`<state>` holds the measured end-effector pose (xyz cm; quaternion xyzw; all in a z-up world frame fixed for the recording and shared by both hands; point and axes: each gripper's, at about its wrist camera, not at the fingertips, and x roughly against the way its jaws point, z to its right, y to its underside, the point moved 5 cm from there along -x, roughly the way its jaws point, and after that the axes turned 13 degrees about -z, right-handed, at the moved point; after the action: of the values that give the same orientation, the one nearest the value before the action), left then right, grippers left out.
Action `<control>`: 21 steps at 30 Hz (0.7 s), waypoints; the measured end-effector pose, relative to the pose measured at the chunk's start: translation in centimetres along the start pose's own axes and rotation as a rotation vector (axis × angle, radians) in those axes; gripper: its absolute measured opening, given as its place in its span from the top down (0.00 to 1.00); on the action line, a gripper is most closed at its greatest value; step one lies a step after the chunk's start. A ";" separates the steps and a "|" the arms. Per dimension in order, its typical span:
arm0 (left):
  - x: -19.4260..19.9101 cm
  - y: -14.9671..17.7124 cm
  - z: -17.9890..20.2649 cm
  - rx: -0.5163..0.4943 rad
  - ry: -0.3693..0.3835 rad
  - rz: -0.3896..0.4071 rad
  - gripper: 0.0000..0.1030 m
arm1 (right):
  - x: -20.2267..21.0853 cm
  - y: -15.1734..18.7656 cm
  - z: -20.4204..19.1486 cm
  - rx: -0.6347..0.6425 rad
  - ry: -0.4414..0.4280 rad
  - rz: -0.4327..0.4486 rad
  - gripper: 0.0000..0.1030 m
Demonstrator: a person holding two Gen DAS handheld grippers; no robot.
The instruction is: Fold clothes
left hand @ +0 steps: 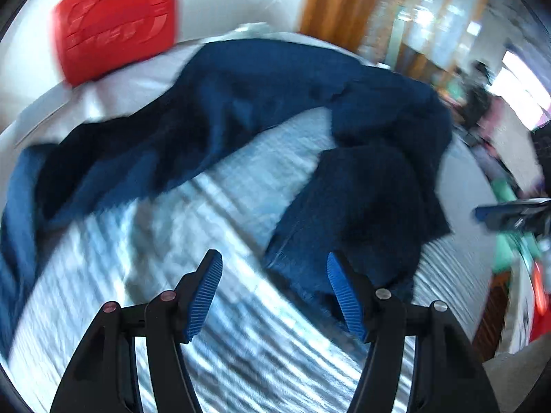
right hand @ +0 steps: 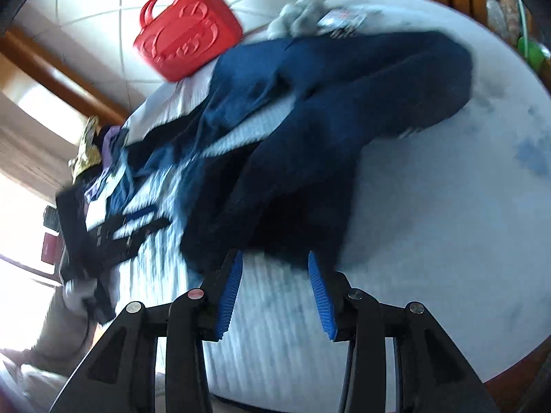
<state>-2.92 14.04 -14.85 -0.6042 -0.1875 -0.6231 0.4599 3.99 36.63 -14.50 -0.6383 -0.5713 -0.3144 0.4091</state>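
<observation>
One bed [right hand: 447, 179] with a pale, ribbed cover fills both views, white tiled wall [right hand: 103, 7] and wooden trim behind it. Dark blue trousers [left hand: 275, 110] sprawl across the cover, legs spread apart, and a red bag [left hand: 117, 24] stands near the wall beyond them. The left hand-held gripper [left hand: 275, 292] hovers open, one trouser leg's end just beside its right finger. The right hand-held gripper [right hand: 275, 292] is open too, empty, the other leg's hem just beyond its tips.
</observation>
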 end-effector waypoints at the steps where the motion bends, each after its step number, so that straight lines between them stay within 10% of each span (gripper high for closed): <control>1: -0.3 -0.3 0.3 -0.047 0.027 -0.011 0.37 | -0.9 0.4 -0.7 -0.007 -0.006 -0.004 0.61; 7: -3.3 -1.2 0.7 -0.218 0.105 -0.089 0.38 | -6.5 1.7 -4.4 -0.094 -0.033 0.006 0.61; 12: -3.7 -1.2 0.7 -0.245 0.165 -0.124 0.77 | -9.9 1.4 -5.2 -0.178 -0.006 0.038 0.61; 16: -0.8 -1.7 0.6 -0.237 0.140 -0.047 0.86 | -10.0 0.2 -6.6 -0.146 0.017 0.062 0.89; 21: 6.7 -2.9 -0.3 -0.210 0.096 0.108 0.86 | -3.5 -1.1 -11.6 -0.011 -0.065 0.207 0.92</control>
<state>-4.44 12.95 -7.80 -0.6276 -0.0663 -0.6419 0.4355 3.10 24.77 -11.98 -0.7059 -0.5135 -0.2531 0.4171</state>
